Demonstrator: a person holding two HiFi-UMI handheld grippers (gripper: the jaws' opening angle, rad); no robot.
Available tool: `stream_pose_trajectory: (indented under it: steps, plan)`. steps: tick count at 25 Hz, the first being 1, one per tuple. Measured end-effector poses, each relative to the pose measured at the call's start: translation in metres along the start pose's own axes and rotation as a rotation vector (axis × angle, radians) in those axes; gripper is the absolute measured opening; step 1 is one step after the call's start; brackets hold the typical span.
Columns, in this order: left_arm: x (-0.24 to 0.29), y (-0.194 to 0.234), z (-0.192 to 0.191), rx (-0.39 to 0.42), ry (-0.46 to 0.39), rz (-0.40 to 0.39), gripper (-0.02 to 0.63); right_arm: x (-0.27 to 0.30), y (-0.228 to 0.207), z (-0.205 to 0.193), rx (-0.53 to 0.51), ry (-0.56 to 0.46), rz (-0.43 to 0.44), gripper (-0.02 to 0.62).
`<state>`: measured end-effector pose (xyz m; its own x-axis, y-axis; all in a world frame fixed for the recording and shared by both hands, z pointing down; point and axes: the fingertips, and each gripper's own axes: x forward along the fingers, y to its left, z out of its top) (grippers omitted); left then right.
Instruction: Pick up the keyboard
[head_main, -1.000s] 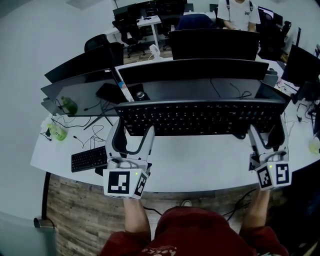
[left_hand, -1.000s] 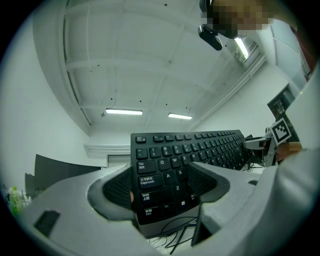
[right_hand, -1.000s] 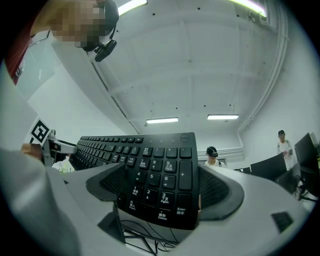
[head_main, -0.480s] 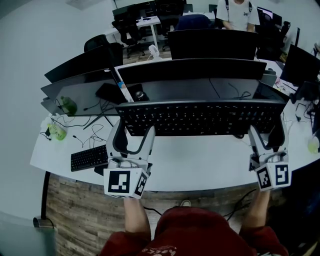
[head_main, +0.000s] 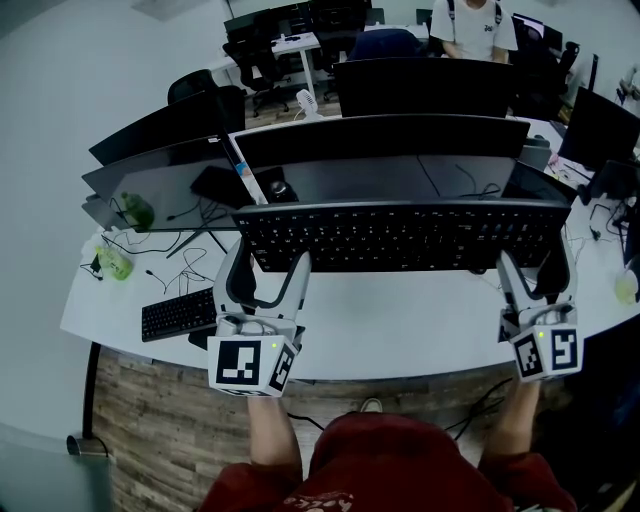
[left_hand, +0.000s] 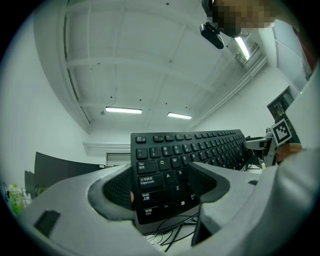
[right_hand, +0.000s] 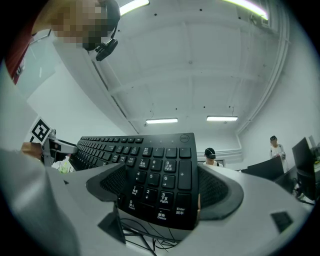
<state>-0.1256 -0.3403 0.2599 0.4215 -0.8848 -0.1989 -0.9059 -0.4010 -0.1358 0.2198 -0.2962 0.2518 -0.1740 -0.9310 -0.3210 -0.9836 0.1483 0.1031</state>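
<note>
An open office with a white ceiling and strip lights (left_hand: 123, 110); rows of chairs (head_main: 262, 45) stand at the back, near a person (head_main: 478, 25). A long white desk (head_main: 400, 330) runs across the view on a wood floor (head_main: 150, 430), carrying dark monitors (head_main: 380, 140), loose cables and green bottles (head_main: 117, 263). The keyboard (head_main: 400, 235) is held above the desk in front of the monitors, long axis left to right, keys facing the person, number pad at the right. The left gripper (head_main: 267, 262) clamps its left end, jaws closed against its two long edges; the right gripper (head_main: 533, 265) clamps the number-pad end likewise. A small keyboard (head_main: 178, 316) lies at the desk's left.
</note>
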Motion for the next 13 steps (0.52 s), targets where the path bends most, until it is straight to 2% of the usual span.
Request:
stream_pose_trajectory:
  steps: [13]
  plan:
    - [-0.0006, 0.0001, -0.0003, 0.005, -0.001, 0.006, 0.341, 0.0001, -0.0004, -0.0012, 0.001, -0.003, 0.003, 0.449]
